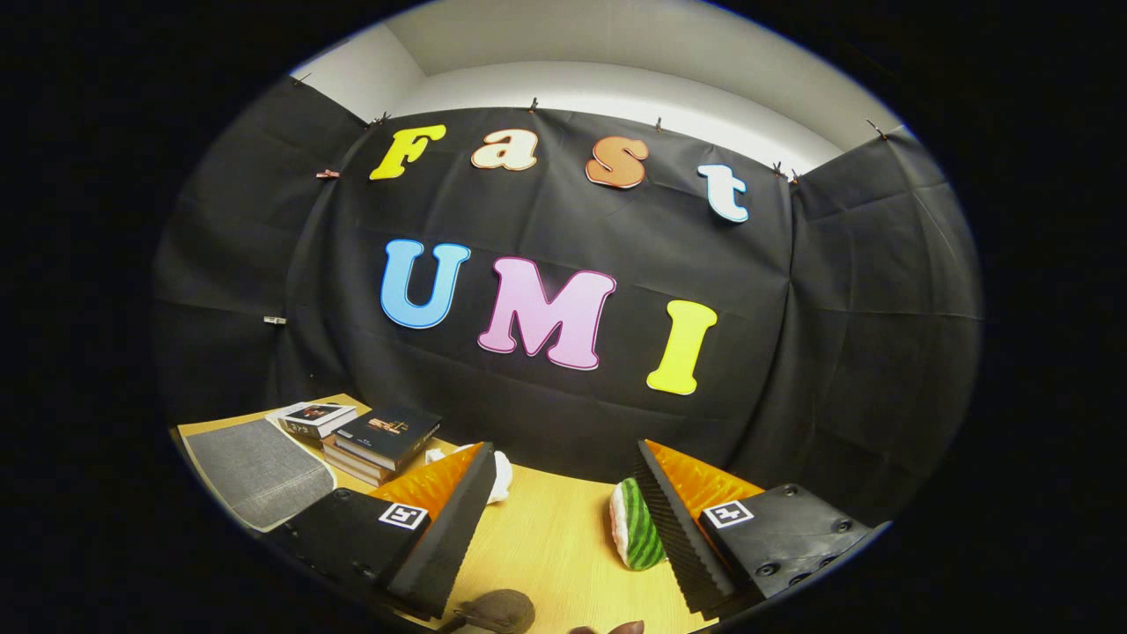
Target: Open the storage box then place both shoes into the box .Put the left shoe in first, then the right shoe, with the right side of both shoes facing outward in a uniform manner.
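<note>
My gripper (562,451) is open, its two fingers spread wide above a wooden table (546,537). Nothing is held between them. The left finger (449,519) and the right finger (673,519) point toward the booth's back wall. A dark rounded thing (502,609) lies low between the fingers, close to me; I cannot tell what it is. A small reddish-brown edge (627,627) shows beside it.
A watermelon-slice toy (636,527) lies against the inner side of the right finger. Something white and crumpled (500,475) peeks out behind the left finger. Farther left are a stack of books (379,443), a small box (310,417) and a grey mat (257,471).
</note>
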Demonstrator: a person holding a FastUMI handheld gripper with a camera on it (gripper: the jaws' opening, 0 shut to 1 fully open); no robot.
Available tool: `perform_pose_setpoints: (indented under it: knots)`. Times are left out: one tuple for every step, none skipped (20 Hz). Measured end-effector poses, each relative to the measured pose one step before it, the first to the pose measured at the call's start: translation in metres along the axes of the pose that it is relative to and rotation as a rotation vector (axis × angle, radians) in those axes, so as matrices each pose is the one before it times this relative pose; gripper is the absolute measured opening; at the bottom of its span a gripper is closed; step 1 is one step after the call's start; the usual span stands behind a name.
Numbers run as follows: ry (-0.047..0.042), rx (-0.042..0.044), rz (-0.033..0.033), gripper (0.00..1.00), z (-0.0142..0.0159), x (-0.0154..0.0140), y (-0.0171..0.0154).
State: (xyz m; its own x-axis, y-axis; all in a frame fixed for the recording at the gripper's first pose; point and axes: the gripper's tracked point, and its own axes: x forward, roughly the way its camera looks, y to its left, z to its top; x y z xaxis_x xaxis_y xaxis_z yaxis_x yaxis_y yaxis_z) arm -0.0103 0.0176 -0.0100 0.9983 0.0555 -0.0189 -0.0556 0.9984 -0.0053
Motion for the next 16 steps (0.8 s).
perform_pose_setpoints:
  knots:
    - [0.01301, 0.00682, 0.0236, 0.97, -0.00285, 0.00062, 0.00575]
    - [0.01375, 0.01268, 0.02849, 0.97, -0.00329, 0.00042, 0.00617]
    - [0.01718, 0.01874, 0.03911, 0.97, -0.00332, 0.00081, 0.00872]
    - [0.01859, 0.02463, 0.04838, 0.97, -0.00366, 0.00122, 0.01138]
    - [0.0238, 0.02763, 0.05602, 0.97, -0.00459, 0.00255, 0.01233]
    - [0.02212, 0.03147, 0.05204, 0.97, -0.00514, 0.00242, 0.01158]
    - [0.01771, 0.03892, 0.05247, 0.97, -0.00353, 0.00393, 0.01143]
    - [0.0099, 0.05031, 0.05313, 0.98, -0.00163, 0.00393, 0.01176]
    - [0.01459, 0.05585, 0.05604, 0.98, -0.00389, 0.00487, 0.01185]
    - [0.02317, 0.05618, 0.05455, 0.97, -0.00868, 0.00664, 0.01283]
    - [0.03201, 0.05673, 0.05804, 0.98, -0.01051, 0.00796, 0.01169]
    - [0.03012, 0.05294, 0.04975, 0.99, -0.01153, 0.00837, 0.00976]
    - [0.03393, 0.04789, 0.05218, 0.98, -0.01219, 0.00866, 0.00784]
    - [0.0445, 0.04848, 0.04421, 0.98, -0.0161, 0.00849, 0.00481]
    - [0.0485, 0.04195, 0.03126, 0.98, -0.01654, 0.00863, 0.00048]
    - [0.04745, 0.03611, 0.03705, 0.98, -0.01355, 0.00781, 0.00352]
